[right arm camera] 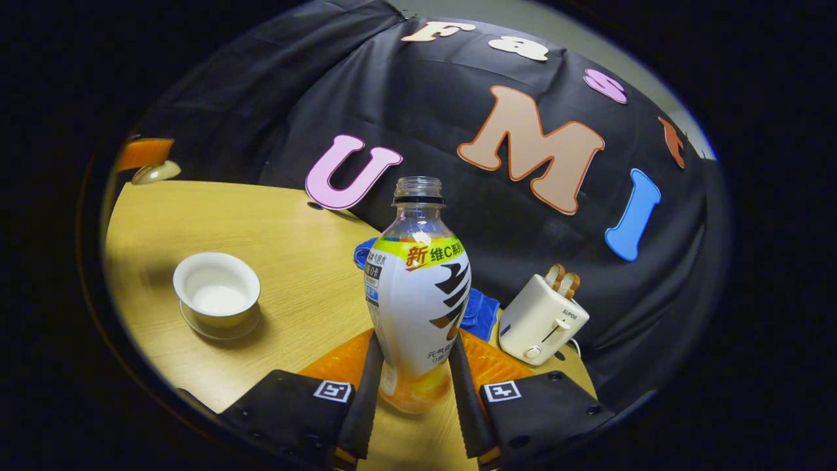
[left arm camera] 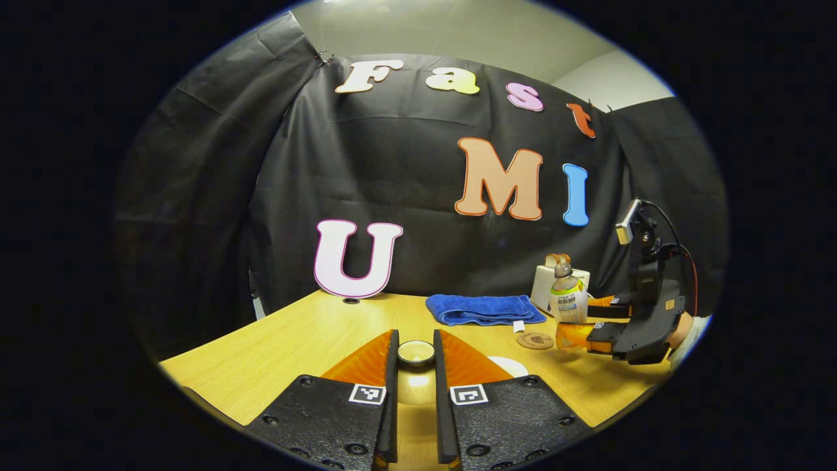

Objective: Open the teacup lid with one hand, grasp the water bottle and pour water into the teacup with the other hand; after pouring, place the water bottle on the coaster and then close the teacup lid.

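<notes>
Teacup lid [left arm camera: 416, 353]: clamped by knob between left gripper [left arm camera: 416, 363] fingers, held above table [left arm camera: 274, 353]. Water bottle [right arm camera: 418, 294]: uncapped, upright, gripped low by right gripper [right arm camera: 416, 379]. Teacup [right arm camera: 216, 289]: open, on saucer, ten o'clock of bottle. Coaster [left arm camera: 535, 340], blue towel [left arm camera: 484, 309], toaster [right arm camera: 541, 319]: on table beyond.

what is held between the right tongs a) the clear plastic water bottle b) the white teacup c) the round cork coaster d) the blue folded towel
a: in the right gripper view both fingers of the right tongs press on the lower body of the clear plastic water bottle, which has no cap on.
</notes>
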Tool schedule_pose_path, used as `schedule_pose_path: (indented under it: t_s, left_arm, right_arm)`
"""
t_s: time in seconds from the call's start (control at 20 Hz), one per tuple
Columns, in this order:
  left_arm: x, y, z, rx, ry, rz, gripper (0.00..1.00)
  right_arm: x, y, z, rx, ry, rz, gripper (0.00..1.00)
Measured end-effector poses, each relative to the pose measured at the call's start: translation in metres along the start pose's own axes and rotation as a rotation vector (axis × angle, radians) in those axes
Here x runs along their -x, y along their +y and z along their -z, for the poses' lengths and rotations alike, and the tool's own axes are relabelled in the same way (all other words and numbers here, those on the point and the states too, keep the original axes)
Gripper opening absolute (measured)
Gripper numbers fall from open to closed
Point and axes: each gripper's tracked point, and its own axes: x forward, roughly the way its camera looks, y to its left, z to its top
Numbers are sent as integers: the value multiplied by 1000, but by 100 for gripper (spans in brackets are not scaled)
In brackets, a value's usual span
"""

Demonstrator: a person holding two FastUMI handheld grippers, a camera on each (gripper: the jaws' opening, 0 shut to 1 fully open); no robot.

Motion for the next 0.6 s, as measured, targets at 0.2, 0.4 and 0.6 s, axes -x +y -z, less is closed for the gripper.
schedule_pose_path:
  t_s: [0.2,0.4,0.6]
  left_arm:
    - [-2,-8,-1,-15,-2,9,21]
    - [-4,-16,1,-20,6,21,21]
    - [-5,-20,2,-32,12,30,21]
  right_arm:
    - [-3,-4,7,-83,-13,4,59]
    - [-15,-5,11,-176,-29,-7,58]
    - [-35,-12,17,-292,-38,-2,58]
